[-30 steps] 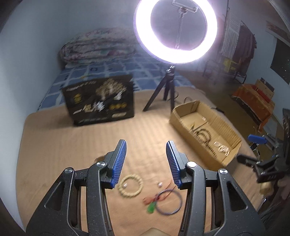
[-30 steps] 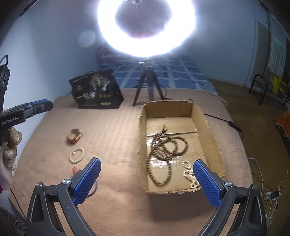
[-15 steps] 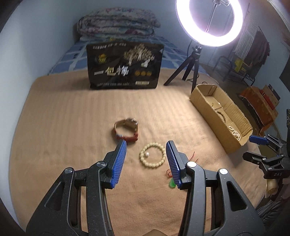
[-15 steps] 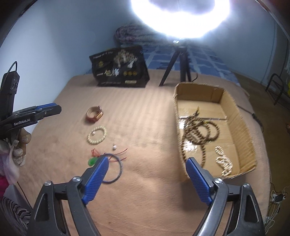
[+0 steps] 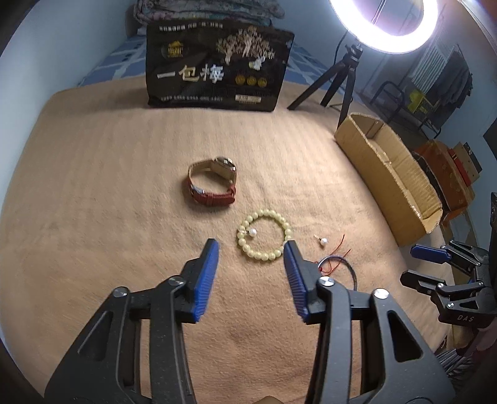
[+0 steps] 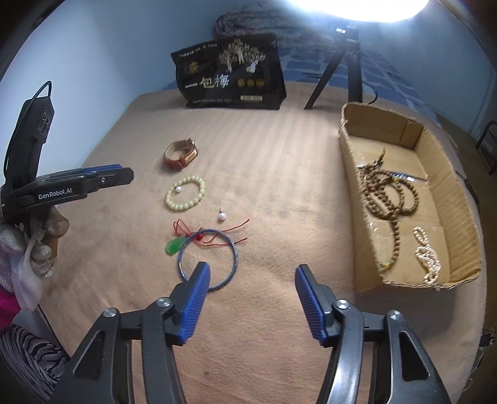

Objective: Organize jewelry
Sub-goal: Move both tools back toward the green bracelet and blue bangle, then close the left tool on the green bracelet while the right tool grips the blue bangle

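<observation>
The jewelry lies loose on a tan ribbed blanket (image 5: 108,174) spread over a bed. The pale yellow-green bead bracelet (image 5: 264,234) lies flat as a round ring, with a small pearl (image 5: 253,232) just inside its left edge. Farther off, the wristwatch (image 5: 212,185) with a red-brown leather strap stands on its edge, buckled into a loop, its long axis running left to right and its gold case toward the far side. A pearl stud (image 6: 221,216) lies apart to the right of the bracelet. Nearest the right gripper (image 6: 252,298), a thin blue bangle (image 6: 207,259) lies flat, with a red cord (image 6: 211,234) and its green pendant (image 6: 174,246) at the bangle's far-left rim.

The left gripper (image 5: 250,276) hangs just short of the bead bracelet with its jaws partly apart, having just narrowed a little; nothing is between them. The right gripper's jaws have just been closing from wide and stand about half open, empty, the left fingertip overlapping the bangle's near rim in view.

To the right, an open cardboard box (image 6: 351,174) runs lengthwise away from the cameras and holds brown wooden bead strands (image 6: 388,195) and a cream bead string (image 6: 427,254). At the blanket's far edge stands a black printed bag (image 5: 217,68), and beside it a ring light (image 5: 385,34) on a tripod (image 5: 338,84). The walls are pale blue, and folded quilts (image 5: 205,9) lie behind the bag.
</observation>
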A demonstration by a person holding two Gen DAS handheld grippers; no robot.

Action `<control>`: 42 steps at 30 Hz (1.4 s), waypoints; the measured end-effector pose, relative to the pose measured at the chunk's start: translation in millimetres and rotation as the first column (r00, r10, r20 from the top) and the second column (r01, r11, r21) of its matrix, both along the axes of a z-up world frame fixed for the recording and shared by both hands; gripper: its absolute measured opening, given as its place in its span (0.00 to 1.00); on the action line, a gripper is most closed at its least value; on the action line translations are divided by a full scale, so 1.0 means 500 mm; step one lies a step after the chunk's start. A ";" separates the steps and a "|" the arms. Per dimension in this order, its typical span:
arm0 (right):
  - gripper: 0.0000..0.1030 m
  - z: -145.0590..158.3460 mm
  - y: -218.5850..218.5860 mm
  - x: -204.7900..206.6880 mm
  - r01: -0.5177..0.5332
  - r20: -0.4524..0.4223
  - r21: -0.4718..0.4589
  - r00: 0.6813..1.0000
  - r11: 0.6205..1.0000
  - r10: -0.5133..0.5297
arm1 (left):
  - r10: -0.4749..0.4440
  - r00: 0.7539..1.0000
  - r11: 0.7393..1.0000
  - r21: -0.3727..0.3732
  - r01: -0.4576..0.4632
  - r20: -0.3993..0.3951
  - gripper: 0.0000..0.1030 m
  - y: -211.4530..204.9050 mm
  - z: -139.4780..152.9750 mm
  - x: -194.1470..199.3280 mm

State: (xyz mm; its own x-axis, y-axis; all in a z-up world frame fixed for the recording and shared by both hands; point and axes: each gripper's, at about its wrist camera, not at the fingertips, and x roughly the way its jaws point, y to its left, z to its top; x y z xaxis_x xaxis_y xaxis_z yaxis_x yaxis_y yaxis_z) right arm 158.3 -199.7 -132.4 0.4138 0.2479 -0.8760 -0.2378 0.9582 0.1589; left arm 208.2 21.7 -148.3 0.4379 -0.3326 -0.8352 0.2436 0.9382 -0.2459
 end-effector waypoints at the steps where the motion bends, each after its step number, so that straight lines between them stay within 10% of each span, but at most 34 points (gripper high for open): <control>1: 0.53 -0.003 0.003 0.000 -0.002 -0.005 0.000 1.000 1.000 0.002 | 0.001 1.000 1.000 0.001 -0.001 -0.009 0.39 -0.002 -0.006 0.001; 42: 0.31 -0.112 0.059 0.055 -0.048 -0.125 -0.025 0.991 0.999 0.045 | 0.054 0.987 0.996 0.074 -0.043 -0.152 0.23 -0.053 -0.124 0.061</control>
